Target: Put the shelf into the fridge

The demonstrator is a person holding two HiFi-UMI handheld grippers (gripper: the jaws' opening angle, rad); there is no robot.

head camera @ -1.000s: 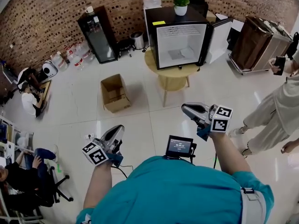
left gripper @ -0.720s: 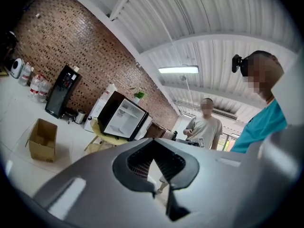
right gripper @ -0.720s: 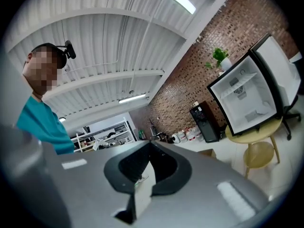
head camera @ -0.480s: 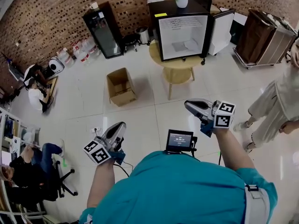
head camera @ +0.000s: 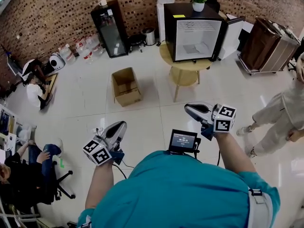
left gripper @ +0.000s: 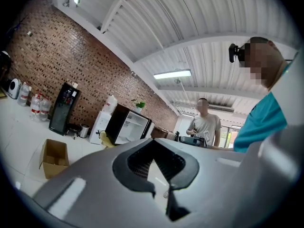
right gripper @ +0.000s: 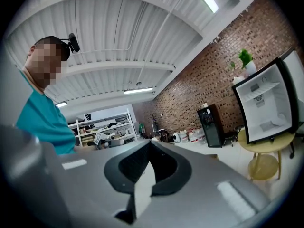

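well, both tongs are held out in front of my chest, nothing in either. left tongs (head camera: pixel 121 125): jaws pressed together, empty. right tongs (head camera: pixel 188 109): jaws fully together too, empty. both tips aim out over bare floor.

fridge (head camera: pixel 190 11) stands well ahead of the tips, somewhat toward the right-tongs side, on a round yellow table (head camera: pixel 186 66). door (head camera: pixel 233 32) is swung wide, far out beyond the right tongs. inside, a pale flat panel (head camera: pixel 197 48) lies low in the cabinet and a ribbed rack (head camera: pixel 192 25) sits near the top. i take one of them for the shelf; too small from here to tell which, or whether it rests on its ledges. no loose shelf shows near either tongs. cardboard box (head camera: pixel 126 87) is on the floor ahead of the left tongs.

judgement: this fits a shelf already home with me standing off, and equally a panel only laid on the fridge floor, waiting to be seated. either way, doing it well means a near, square look into the cabinet, both tongs kept clear of the door edge.
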